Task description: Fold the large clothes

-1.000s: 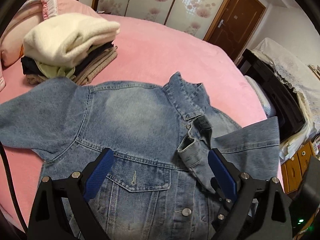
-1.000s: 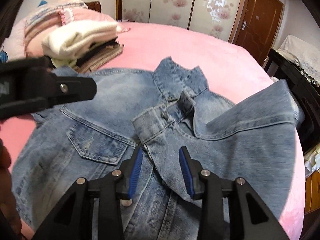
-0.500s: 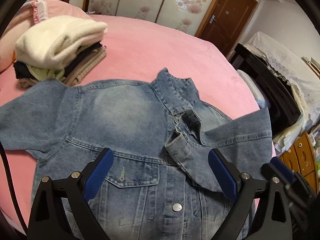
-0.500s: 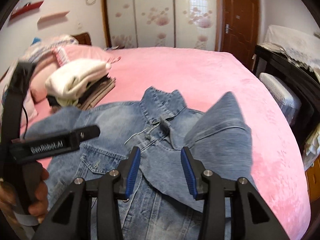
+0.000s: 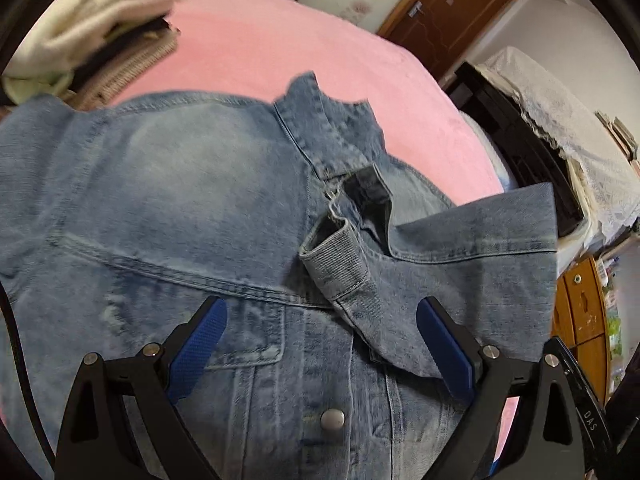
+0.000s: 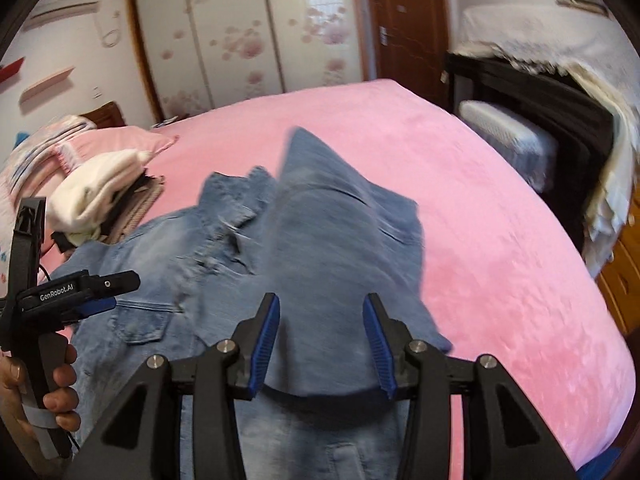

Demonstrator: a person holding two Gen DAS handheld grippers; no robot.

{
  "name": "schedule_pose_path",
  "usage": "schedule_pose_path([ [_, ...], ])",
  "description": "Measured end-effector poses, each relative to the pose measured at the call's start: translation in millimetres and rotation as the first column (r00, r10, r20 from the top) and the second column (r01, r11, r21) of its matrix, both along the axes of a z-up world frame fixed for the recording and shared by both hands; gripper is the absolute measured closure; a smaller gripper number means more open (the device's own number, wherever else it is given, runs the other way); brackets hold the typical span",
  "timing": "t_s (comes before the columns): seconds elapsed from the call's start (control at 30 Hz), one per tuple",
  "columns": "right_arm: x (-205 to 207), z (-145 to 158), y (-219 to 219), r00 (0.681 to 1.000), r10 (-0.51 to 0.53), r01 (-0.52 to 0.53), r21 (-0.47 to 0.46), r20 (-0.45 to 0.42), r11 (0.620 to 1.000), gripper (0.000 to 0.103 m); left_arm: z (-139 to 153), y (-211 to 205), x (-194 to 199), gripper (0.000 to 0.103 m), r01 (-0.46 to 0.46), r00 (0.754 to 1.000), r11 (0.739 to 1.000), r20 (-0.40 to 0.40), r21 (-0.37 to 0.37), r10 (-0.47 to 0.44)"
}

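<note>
A blue denim jacket point(image 5: 192, 200) lies front up on the pink bed point(image 5: 280, 52), collar at the far side. Its right sleeve point(image 5: 460, 272) is folded across the chest, the cuff point(image 5: 336, 256) near the collar. My left gripper point(image 5: 320, 344) is open and empty, low over the chest pocket and the sleeve. My right gripper point(image 6: 322, 340) is open and empty above the folded sleeve point(image 6: 332, 248), which looks blurred. The jacket point(image 6: 152, 248) spreads to the left in the right wrist view, where the left gripper point(image 6: 100, 292) shows in a hand.
A stack of folded clothes point(image 5: 96, 32) with a cream sweater on top lies at the far left, next to pillows point(image 6: 52, 148). A black cabinet point(image 6: 540, 92) under a lace cloth stands right of the bed. A wardrobe point(image 6: 240, 40) and a door point(image 6: 404, 20) are behind.
The right gripper has drawn back and up from the sleeve, and its jaws have widened. The left gripper has moved closer to the jacket. The sleeve stays folded across the chest.
</note>
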State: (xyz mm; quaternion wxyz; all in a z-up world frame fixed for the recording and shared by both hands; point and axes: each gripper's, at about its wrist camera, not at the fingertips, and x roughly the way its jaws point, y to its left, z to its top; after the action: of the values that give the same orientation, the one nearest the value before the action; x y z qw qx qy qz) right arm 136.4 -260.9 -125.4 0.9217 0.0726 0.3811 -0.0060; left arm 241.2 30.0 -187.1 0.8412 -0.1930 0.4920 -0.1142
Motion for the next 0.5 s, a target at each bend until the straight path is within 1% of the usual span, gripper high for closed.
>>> schedule_pose_path([
  [0.13, -7.0, -9.0, -26.8, 0.999, -0.046, 0.047, 0.047, -0.007, 0.998, 0.059, -21.7, -12.8, 27.7, 0.009, 0.041, 0.998, 0.998, -0.046, -0.049, -0.043],
  [0.2, -8.5, -12.3, -34.0, 0.998, -0.063, 0.063, 0.045, -0.015, 0.997, 0.059, -32.7, -22.0, 43.0, 0.015, 0.064, 0.995, 0.996, -0.074, -0.062, -0.069],
  [0.23, -10.2, -15.2, -39.2, 0.997, -0.070, 0.071, 0.048, -0.021, 0.996, 0.059, -36.4, -26.9, 48.5, 0.028, 0.075, 0.993, 0.995, -0.085, -0.064, -0.080],
  [0.27, -11.4, -17.2, -42.7, 0.997, -0.075, 0.076, 0.052, -0.026, 0.996, 0.059, -40.2, -31.7, 52.6, 0.045, 0.084, 0.991, 0.994, -0.101, -0.063, -0.090],
  [0.3, -12.6, -19.2, -46.1, 0.996, -0.080, 0.081, 0.055, -0.030, 0.995, 0.059, -43.9, -37.2, 57.7, 0.056, 0.094, 0.988, 0.994, -0.117, -0.060, -0.100],
  [0.33, -14.3, -21.6, -50.4, 0.996, -0.087, 0.089, 0.057, -0.035, 0.994, 0.059, -45.2, -41.0, 60.6, 0.066, 0.092, 0.988, 0.995, -0.125, -0.035, -0.095],
  [0.37, -15.2, -23.2, -52.8, 0.995, -0.091, 0.093, 0.056, -0.037, 0.994, 0.059, -44.4, -45.3, 63.0, 0.074, 0.088, 0.988, 0.996, -0.129, 0.012, -0.086],
  [0.4, -16.3, -25.2, -55.6, 0.995, -0.094, 0.096, 0.055, -0.041, 0.994, 0.059, -42.5, -49.5, 65.1, 0.076, 0.093, 0.987, 0.994, -0.133, 0.049, -0.086],
  [0.43, -16.4, -27.7, -59.5, 0.994, -0.097, 0.099, 0.055, -0.049, 0.994, 0.059, -40.4, -51.2, 66.0, 0.081, 0.094, 0.988, 0.994, -0.130, 0.062, -0.085],
  [0.5, -15.8, -31.7, -63.1, 0.993, -0.102, 0.105, 0.057, -0.060, 0.993, 0.059, -27.3, -52.2, 66.5, 0.083, 0.089, 0.992, 0.995, -0.096, 0.044, -0.084],
])
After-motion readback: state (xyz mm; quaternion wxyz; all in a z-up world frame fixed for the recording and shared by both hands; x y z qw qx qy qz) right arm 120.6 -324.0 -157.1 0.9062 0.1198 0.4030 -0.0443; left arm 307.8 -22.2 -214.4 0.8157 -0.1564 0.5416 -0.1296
